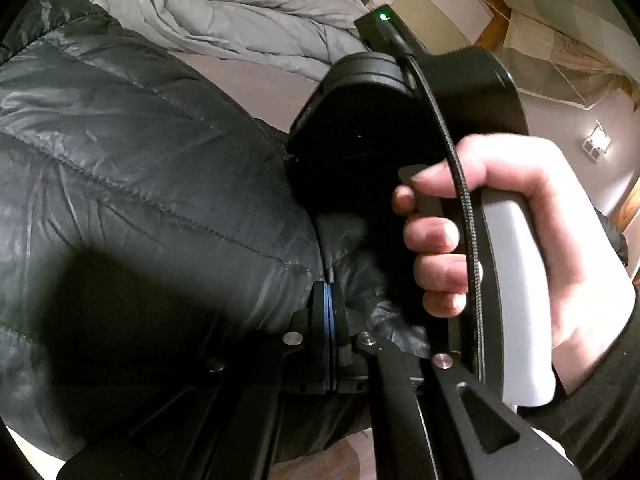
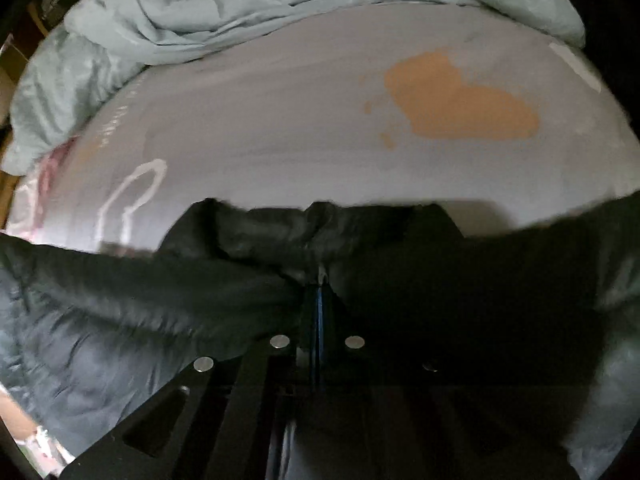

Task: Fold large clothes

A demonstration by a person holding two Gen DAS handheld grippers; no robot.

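Observation:
A black quilted puffer jacket [image 1: 140,152] lies on the bed and fills the left of the left wrist view. My left gripper [image 1: 329,300] is shut, its blue pads pinched on a fold of the jacket. Close on its right a hand [image 1: 492,232] holds the handle of the other gripper, whose fingertips are hidden here. In the right wrist view the jacket [image 2: 160,304] spreads across the lower half. My right gripper [image 2: 318,286] is shut on a bunched edge of the jacket near the collar.
A pale lilac bed sheet [image 2: 280,112] with an orange patch [image 2: 456,100] lies beyond the jacket. A crumpled grey-blue duvet [image 2: 200,12] is heaped along the far side, also the duvet [image 1: 224,12]. A wooden bed frame [image 1: 490,32] and wall stand at the right.

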